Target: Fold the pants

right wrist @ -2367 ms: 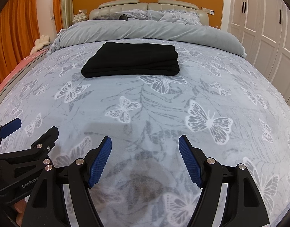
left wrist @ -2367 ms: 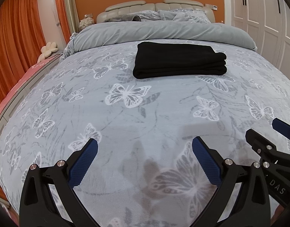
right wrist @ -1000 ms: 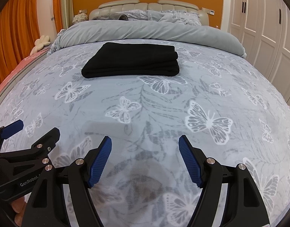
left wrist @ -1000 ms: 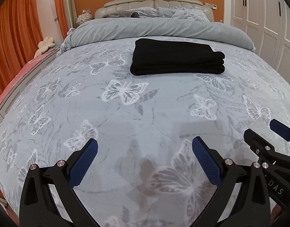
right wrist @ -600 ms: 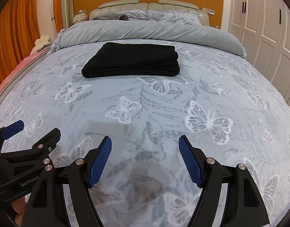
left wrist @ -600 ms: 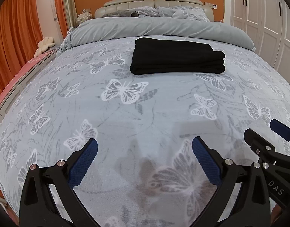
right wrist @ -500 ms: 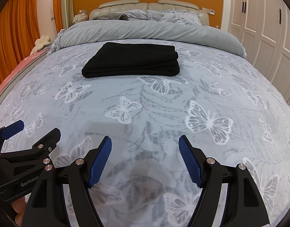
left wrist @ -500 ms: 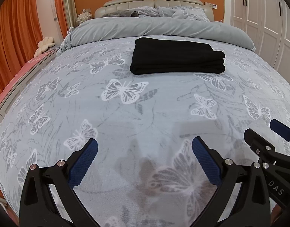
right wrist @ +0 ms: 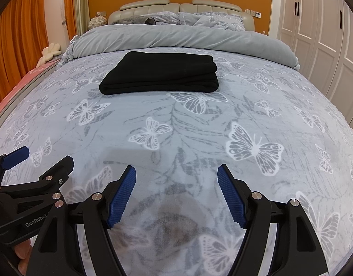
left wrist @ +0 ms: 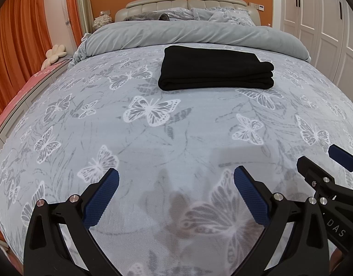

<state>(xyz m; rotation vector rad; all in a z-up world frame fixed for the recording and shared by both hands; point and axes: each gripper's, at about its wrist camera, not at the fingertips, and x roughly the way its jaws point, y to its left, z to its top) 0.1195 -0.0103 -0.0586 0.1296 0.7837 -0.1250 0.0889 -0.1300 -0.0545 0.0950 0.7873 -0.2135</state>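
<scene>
The black pants [left wrist: 216,69] are seen already folded into a thick stack far up the bed [left wrist: 153,138], near the duvet. The cloth is judged soft and light; a corner should be pinched. The left gripper [left wrist: 176,197] and right gripper [right wrist: 176,195] are held wide apart, empty.

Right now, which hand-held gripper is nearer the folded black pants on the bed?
Neither clearly. The left hand-held gripper and right hand-held gripper hang side by side, open, well short of the folded black pants.

The black pants [left wrist: 216,69] [right wrist: 161,74] lie folded in a neat, flat, layered rectangle at twelve o'clock on the bed.
</scene>
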